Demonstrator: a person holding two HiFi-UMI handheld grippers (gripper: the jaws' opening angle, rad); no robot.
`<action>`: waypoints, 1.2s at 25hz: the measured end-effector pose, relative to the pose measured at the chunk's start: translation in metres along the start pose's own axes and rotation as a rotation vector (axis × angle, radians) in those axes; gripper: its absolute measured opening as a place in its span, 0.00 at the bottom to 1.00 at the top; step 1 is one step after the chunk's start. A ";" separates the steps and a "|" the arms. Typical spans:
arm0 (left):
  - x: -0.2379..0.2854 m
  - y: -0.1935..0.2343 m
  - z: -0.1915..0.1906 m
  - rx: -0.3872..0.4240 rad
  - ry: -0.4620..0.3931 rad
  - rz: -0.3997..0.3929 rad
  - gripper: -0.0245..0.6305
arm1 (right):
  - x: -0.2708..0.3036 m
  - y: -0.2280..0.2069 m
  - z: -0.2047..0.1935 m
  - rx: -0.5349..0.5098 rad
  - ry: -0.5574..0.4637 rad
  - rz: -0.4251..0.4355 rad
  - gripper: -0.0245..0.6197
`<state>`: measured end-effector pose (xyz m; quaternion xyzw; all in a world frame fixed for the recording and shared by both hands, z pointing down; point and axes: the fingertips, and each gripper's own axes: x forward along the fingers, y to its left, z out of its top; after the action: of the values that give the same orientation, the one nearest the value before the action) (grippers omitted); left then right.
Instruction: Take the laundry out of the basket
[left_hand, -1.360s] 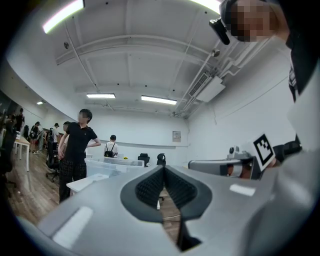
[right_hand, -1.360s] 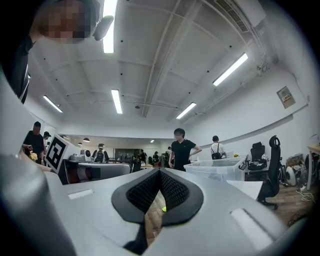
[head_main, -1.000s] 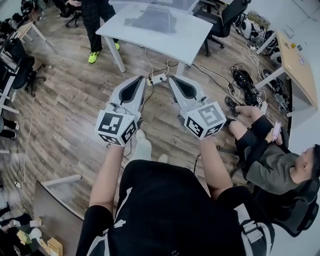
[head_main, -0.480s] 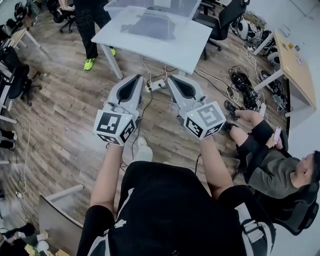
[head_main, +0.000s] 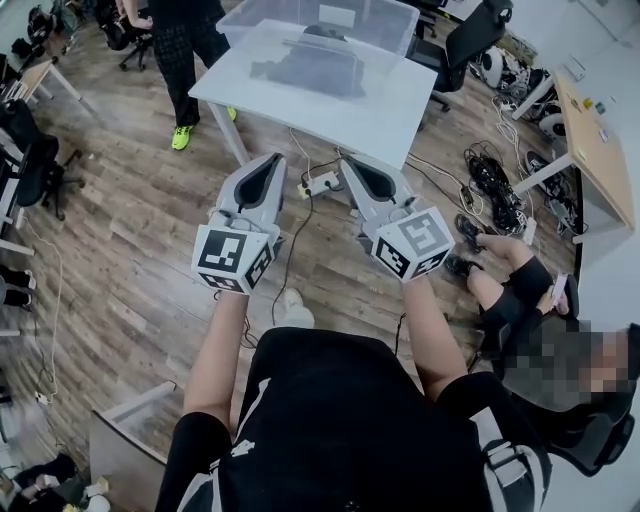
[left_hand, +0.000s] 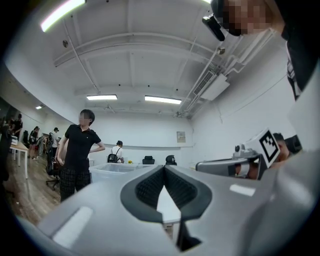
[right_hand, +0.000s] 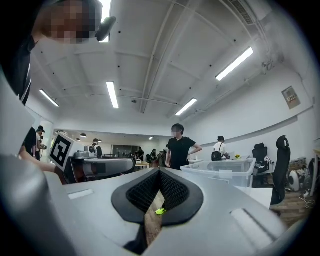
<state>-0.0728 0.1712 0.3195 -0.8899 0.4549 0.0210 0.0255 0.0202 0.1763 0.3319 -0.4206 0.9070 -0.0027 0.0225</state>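
A clear plastic basket (head_main: 390, 18) stands on a white table (head_main: 380, 115) ahead of me, with dark laundry (head_main: 310, 62) lying inside it. My left gripper (head_main: 281, 158) and right gripper (head_main: 346, 161) are held side by side over the wooden floor, short of the table's near edge. Both point toward the table, and both are shut with nothing between the jaws. The left gripper view shows its closed tips (left_hand: 162, 168) with the basket (left_hand: 112, 172) beyond. In the right gripper view the closed tips (right_hand: 159, 171) sit left of the basket (right_hand: 225, 172).
A person in dark clothes and yellow-green shoes (head_main: 185, 45) stands at the table's left end. Another person (head_main: 530, 320) sits on the floor at the right. Cables and a power strip (head_main: 320, 184) lie under the table. An office chair (head_main: 470, 35) and a wooden desk (head_main: 595, 130) stand beyond.
The table and basket have come lower and fuller into the head view, nearer to the grippers. Both grippers stay shut and side by side.
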 end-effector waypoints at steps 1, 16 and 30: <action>0.003 0.007 0.000 -0.004 0.000 -0.002 0.05 | 0.006 -0.002 0.001 0.001 -0.001 -0.007 0.04; 0.043 0.084 0.000 -0.023 -0.010 -0.060 0.05 | 0.079 -0.030 0.001 0.004 0.003 -0.095 0.04; 0.066 0.126 -0.012 -0.059 -0.014 -0.093 0.05 | 0.117 -0.045 -0.008 -0.003 0.026 -0.147 0.04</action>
<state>-0.1358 0.0434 0.3237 -0.9102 0.4122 0.0394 0.0032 -0.0213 0.0578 0.3363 -0.4862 0.8738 -0.0086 0.0098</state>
